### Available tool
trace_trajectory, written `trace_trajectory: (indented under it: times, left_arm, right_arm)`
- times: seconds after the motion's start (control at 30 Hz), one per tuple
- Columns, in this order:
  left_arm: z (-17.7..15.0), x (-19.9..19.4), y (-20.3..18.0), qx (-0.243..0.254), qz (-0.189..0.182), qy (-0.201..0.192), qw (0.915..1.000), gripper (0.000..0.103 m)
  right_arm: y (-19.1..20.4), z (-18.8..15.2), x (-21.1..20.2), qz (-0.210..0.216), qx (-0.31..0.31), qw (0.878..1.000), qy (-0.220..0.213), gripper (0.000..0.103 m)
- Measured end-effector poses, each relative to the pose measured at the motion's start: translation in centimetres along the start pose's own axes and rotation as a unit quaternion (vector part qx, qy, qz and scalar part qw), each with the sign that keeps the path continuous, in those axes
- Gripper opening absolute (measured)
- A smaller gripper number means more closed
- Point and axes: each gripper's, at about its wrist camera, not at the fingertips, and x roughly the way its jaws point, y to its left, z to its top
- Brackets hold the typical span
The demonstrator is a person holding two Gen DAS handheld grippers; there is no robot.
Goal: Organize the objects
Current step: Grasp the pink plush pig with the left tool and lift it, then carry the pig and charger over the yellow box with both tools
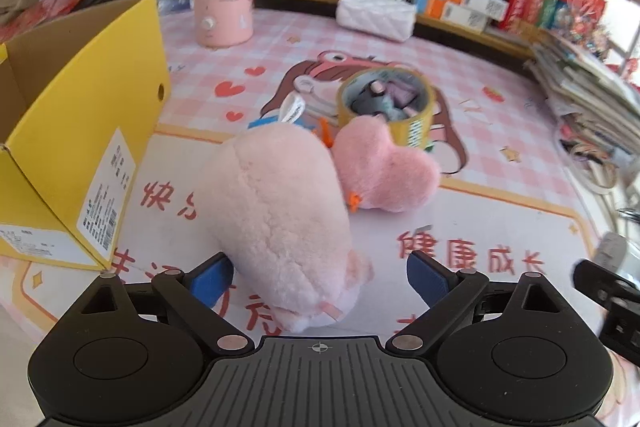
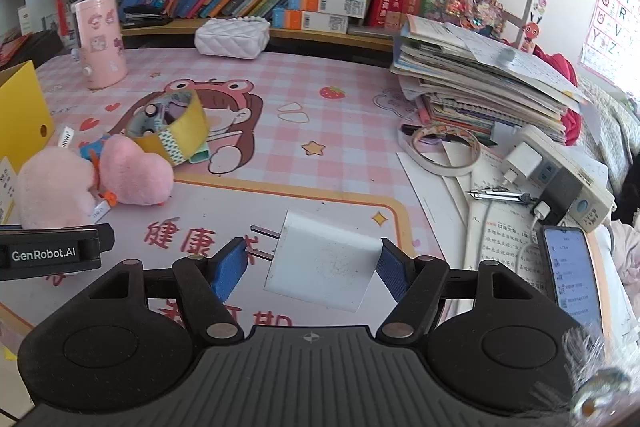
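Two prongs (image 2: 259,242) on the charger (image 2: 324,263) gripped by right gripper (image 2: 313,269) point left.

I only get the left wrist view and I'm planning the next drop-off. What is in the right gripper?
Observer: A white charger sits clamped between the right gripper's pads, with its prongs pointing toward the left finger.
Operator: What lies further to that gripper's right?
Observer: A phone lies flat there with its screen lit.
Operator: Are there any other chargers around?
Observer: Yes. Behind the phone, a white adapter and a black adapter are plugged into a power strip.
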Motion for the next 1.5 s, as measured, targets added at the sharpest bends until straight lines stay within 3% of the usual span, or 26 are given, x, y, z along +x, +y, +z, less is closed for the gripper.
trace_trajectory:
  times: [0.1, 0.13, 0.17, 0.37, 0.53, 0.67, 1.03, 1.5]
  left_arm:
    - [0.4, 0.7, 0.4, -0.012, 0.013, 0.001, 0.9999, 0.092]
    - [0.6, 0.9, 0.5, -0.012, 0.02, 0.0, 0.9997, 0.084]
    - [0.7, 1.1, 0.5, -0.01, 0.022, 0.001, 0.9997, 0.066]
    - [1.4, -0.5, 1.0, -0.005, 0.006, -0.009, 0.9999, 0.049]
    - [1.8, -4.6, 1.6, 0.0, -0.011, -0.09, 0.9959, 0.047]
    - [1.6, -7.1, 2.5, 0.003, -0.03, -0.117, 0.9927, 0.048]
    - [-0.5, -9.7, 6.0, -0.003, -0.048, -0.127, 0.9907, 0.048]
    - [-3.0, -13.0, 15.4, -0.002, -0.077, -0.116, 0.9902, 0.048]
  right_arm:
    - [-0.2, 0.0, 0.3, 0.0, -0.002, 1.0, 0.004, 0.067]
    - [-0.3, 0.0, 0.4, 0.0, -0.002, 1.0, 0.004, 0.067]
    - [-0.3, 0.0, 0.5, 0.0, -0.003, 1.0, 0.005, 0.067]
    - [-0.4, 0.4, 0.9, 0.003, 0.0, 1.0, 0.006, 0.067]
    - [0.8, 0.8, 1.2, 0.024, -0.003, 1.0, 0.004, 0.067]
    - [2.5, 0.9, 1.3, 0.05, -0.014, 0.999, 0.005, 0.067]
    - [7.3, 0.6, -0.6, 0.086, -0.045, 0.995, -0.004, 0.067]
    - [15.5, -1.7, -6.6, 0.062, -0.047, 0.997, -0.022, 0.067]
